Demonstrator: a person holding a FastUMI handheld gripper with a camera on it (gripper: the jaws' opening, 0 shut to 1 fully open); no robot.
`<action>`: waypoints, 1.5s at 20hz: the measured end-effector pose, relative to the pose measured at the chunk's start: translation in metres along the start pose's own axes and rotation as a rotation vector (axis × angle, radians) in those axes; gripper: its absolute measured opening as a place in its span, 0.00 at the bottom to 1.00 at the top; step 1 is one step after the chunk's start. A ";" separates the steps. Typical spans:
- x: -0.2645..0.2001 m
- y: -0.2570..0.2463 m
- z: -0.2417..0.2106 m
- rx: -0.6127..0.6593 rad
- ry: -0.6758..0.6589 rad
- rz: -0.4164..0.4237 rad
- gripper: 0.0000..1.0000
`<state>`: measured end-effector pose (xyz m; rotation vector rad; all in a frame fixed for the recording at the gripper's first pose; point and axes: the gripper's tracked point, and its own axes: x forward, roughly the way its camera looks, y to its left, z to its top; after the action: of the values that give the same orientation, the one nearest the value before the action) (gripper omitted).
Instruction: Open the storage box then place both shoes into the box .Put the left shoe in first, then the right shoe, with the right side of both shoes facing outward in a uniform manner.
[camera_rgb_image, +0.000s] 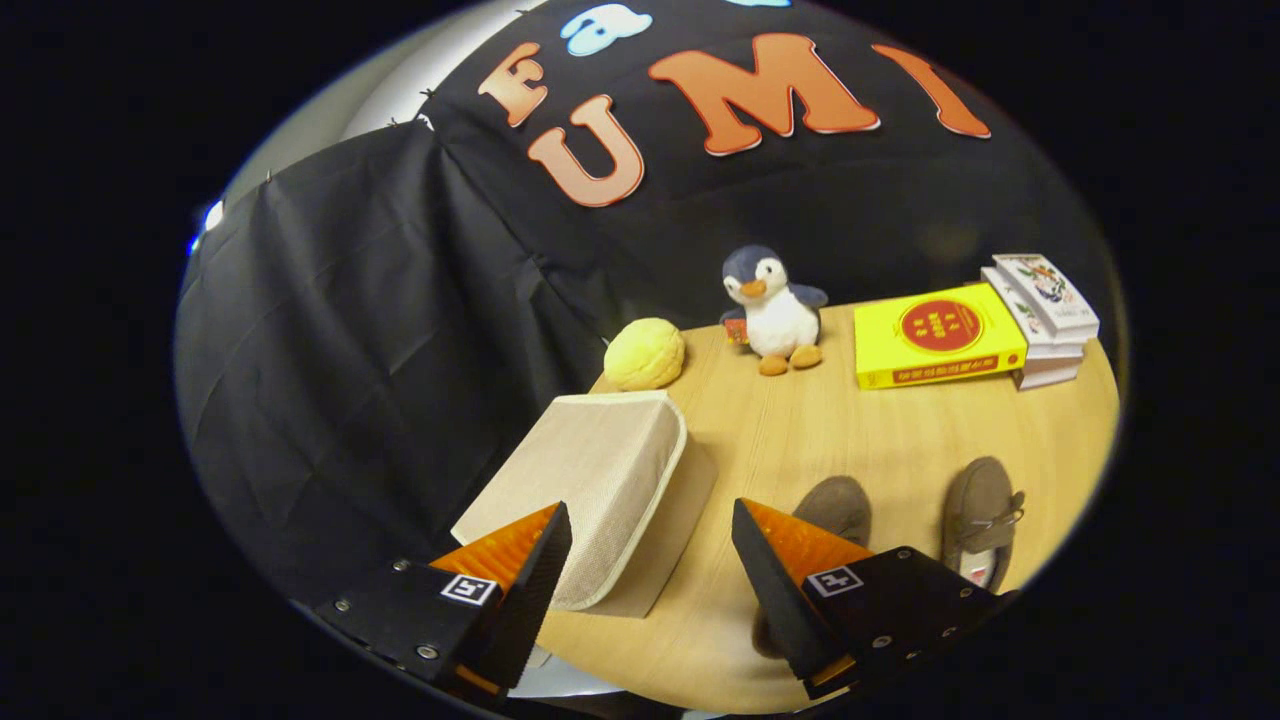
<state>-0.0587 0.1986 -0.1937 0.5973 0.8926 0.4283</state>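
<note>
A beige fabric storage box (590, 490) with its lid down sits on the wooden table (800, 420), just ahead of my left finger. Two grey-brown suede shoes lie to its right: one shoe (838, 508) is partly hidden behind my right finger, the other shoe (982, 515) lies farther right with a small bow on top. My gripper (650, 530) hovers open above the table, its fingers (520, 560) wide apart and holding nothing. The box's right corner falls in the gap between them.
At the back of the table stand a yellow bun-shaped toy (645, 353), a plush penguin (775, 310), a yellow box with a red disc (935, 335) and a stack of books (1045, 315). Black cloth drapes the left side beyond the table's edge.
</note>
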 end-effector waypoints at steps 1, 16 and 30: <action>0.007 0.002 -0.005 0.021 0.022 0.016 0.97; 0.081 0.023 -0.074 0.294 0.229 0.254 0.96; 0.055 0.052 -0.029 0.474 0.115 0.484 0.56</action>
<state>-0.0567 0.2780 -0.2065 1.2472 0.9636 0.6972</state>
